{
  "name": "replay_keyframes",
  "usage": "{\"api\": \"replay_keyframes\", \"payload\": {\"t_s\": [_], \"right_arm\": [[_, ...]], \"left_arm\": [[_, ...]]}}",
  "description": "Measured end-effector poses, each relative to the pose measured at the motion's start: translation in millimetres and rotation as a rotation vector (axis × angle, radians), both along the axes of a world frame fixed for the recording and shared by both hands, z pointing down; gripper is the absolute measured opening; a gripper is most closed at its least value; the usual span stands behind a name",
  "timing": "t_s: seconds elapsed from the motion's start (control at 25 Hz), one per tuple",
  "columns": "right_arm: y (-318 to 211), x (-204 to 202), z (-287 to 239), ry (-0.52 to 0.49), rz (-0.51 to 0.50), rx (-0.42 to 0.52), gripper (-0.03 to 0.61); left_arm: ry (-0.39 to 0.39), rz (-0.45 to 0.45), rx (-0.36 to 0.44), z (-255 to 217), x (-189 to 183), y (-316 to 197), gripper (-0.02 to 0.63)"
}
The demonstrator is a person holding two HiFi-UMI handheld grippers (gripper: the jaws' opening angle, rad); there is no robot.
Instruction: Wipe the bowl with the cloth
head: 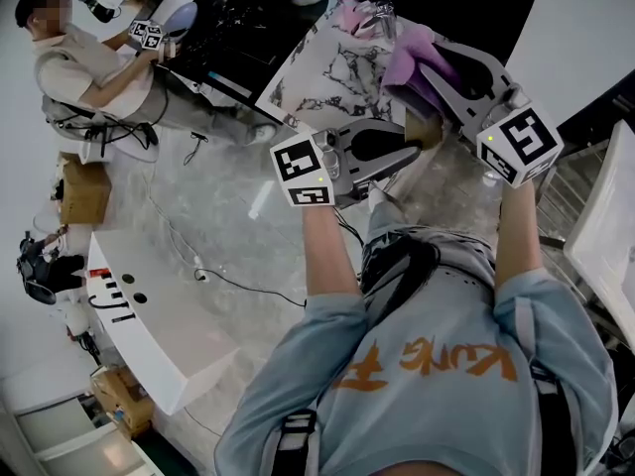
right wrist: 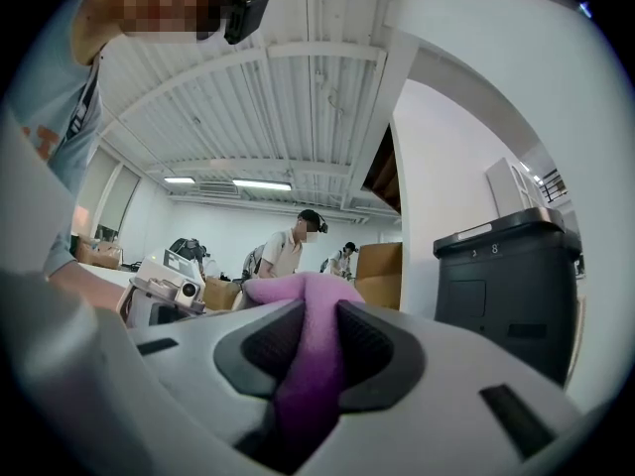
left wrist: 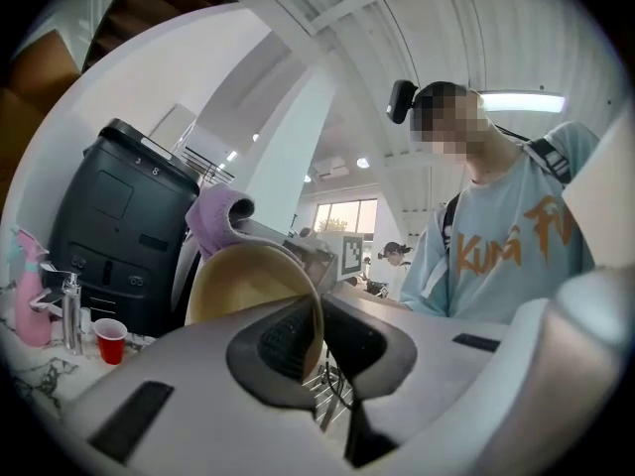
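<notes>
Both grippers are held up in the air, pointing at each other. My left gripper (head: 409, 153) is shut on the rim of a tan bowl (left wrist: 248, 281), which stands on edge with its hollow facing the camera. In the head view only a brown sliver of the bowl (head: 427, 127) shows. My right gripper (head: 422, 65) is shut on a purple cloth (right wrist: 308, 340), a fold of it bulging out past the jaws. In the left gripper view the cloth (left wrist: 220, 216) sits at the bowl's upper rim; I cannot tell whether they touch.
A marble-topped table (head: 327, 77) lies beyond the grippers, with a pink bottle (head: 349, 13) and a red cup (left wrist: 110, 343) on it. A black machine (left wrist: 109, 236) stands behind it. A seated person (head: 84, 67), a white counter (head: 149, 335) and floor cables are at the left.
</notes>
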State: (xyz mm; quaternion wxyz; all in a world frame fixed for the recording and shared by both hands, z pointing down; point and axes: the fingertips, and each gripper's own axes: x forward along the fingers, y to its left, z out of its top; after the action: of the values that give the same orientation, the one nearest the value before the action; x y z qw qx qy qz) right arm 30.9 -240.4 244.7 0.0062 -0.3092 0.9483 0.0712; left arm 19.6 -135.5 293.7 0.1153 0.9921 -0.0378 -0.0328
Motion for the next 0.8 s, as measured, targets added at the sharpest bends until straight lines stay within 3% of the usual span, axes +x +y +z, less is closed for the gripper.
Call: {"api": "replay_keyframes", "payload": {"t_s": [0.52, 0.8], "right_arm": [[-17.1, 27.0, 18.4, -0.165, 0.031, -0.138, 0.110], [-27.4, 29.4, 39.2, -0.215, 0.043, -0.226, 0.110]], "left_arm": [[0.091, 0.095, 0.011, -13.6, 1.6, 12.8, 0.031], [0.102, 0.052, 0.002, -10.7, -4.3, 6.3, 0.031]]}}
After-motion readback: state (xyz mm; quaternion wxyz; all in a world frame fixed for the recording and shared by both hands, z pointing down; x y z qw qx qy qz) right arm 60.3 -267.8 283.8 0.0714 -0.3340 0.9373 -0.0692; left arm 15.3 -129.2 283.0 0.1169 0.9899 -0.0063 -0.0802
